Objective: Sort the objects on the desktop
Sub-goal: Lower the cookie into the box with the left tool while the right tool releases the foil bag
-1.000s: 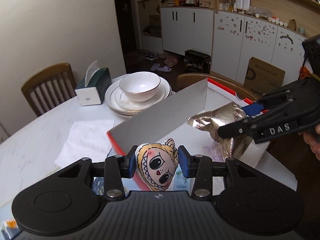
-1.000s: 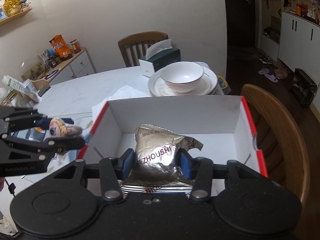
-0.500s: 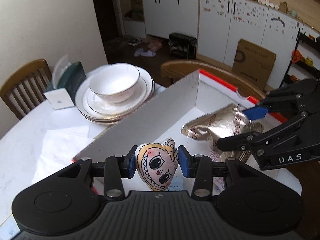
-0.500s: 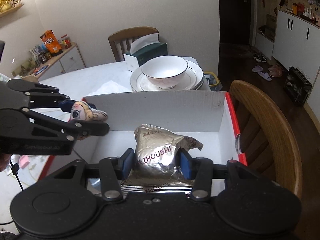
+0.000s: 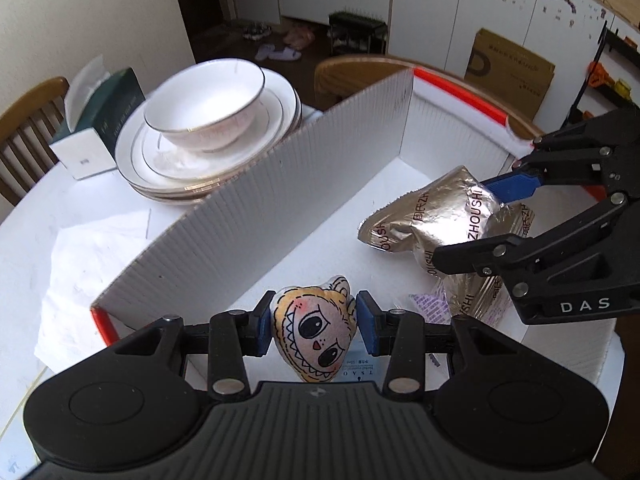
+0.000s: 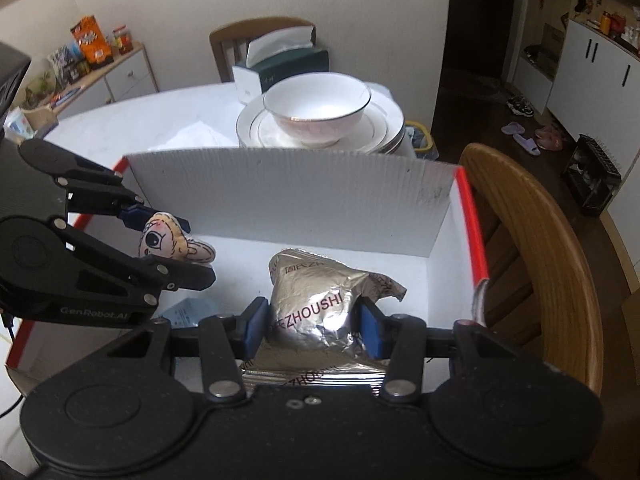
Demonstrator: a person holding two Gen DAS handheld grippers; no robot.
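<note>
- Left wrist view: the left gripper is clenching a small doll-face pouch between its blue fingers, and the pouch is hanging over the near left part of the white box, above the box floor rather than lying on it.
- To the right, the right gripper is gripping a foil snack bag; its long axis is running left to right, with its far end drooping toward the box floor.
- More packets are lying on the box floor below it.
- Right wrist view: the foil snack bag is sitting squeezed in the fingers, low inside the box.
- The pouch is hovering to the left, clear of the bag.
- Beyond the box's far wall, a bowl is resting on stacked plates on the white worktop, with a tissue box behind and a wooden chair on the right.
</note>
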